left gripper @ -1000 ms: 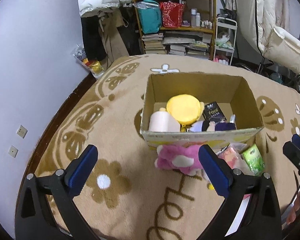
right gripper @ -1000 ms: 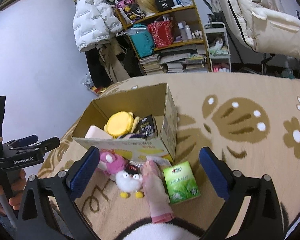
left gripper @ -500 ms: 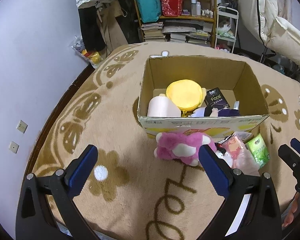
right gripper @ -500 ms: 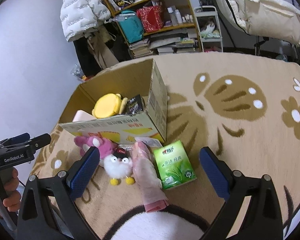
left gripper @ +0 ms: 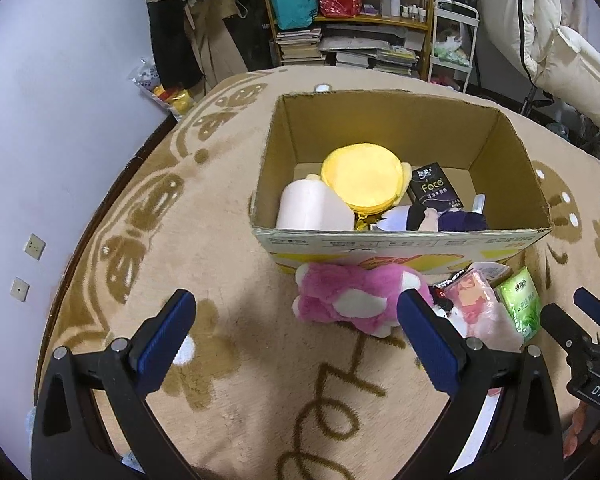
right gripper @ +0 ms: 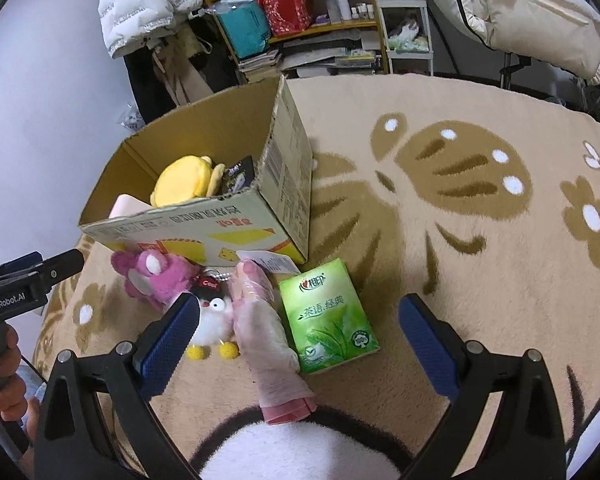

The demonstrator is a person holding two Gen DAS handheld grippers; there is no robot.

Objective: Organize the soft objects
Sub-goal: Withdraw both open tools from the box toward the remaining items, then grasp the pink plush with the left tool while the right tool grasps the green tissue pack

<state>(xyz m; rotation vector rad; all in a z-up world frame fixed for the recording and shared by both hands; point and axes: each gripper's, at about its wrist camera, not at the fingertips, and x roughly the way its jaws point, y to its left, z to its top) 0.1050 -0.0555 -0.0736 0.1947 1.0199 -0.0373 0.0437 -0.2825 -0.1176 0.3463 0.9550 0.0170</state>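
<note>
Plush pink bear point(left gripper: 350, 298) lies on the beige patterned carpet point(left gripper: 228, 208) against the open cardboard box point(left gripper: 400, 240), which holds a cream roll point(left gripper: 314, 208), round yellow cushion point(left gripper: 362, 176) and black tissue pack point(left gripper: 434, 188). Left gripper point(left gripper: 296, 340) and right gripper point(right gripper: 300, 340) hover spread wide, holding nothing.

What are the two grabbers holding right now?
Nothing. The left hand-held gripper and the right hand-held gripper are both open and empty, above the pink plush toy and green tissue pack.
</note>
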